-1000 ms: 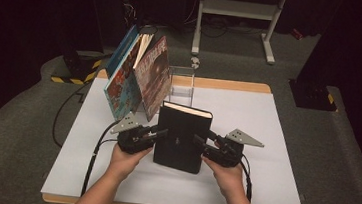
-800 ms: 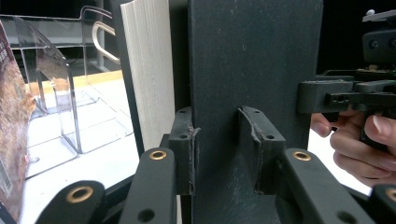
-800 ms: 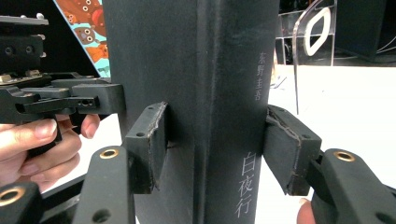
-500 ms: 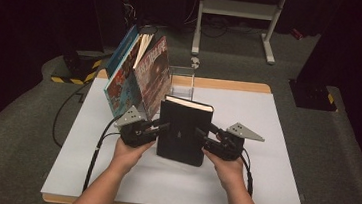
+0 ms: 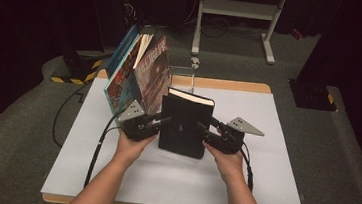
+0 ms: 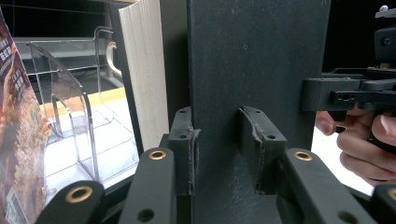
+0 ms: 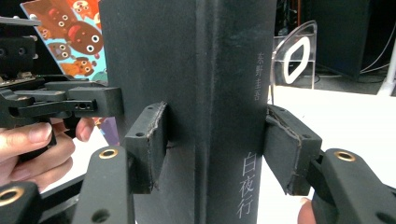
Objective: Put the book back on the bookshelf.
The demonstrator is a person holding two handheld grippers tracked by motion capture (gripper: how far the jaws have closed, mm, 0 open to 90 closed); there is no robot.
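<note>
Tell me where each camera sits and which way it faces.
High view: above the table's near side, facing forward and down; forearms, left gripper and right gripper show.
Left gripper view: rides the left gripper, facing the black book's cover.
Right gripper view: rides the right gripper, facing the book's spine.
All three share the black book; each gripper view shows the opposite gripper.

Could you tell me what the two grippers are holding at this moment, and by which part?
Both hold the black book, standing upright. The left gripper clamps its front cover near the page edge; the right gripper clamps it across the spine.
</note>
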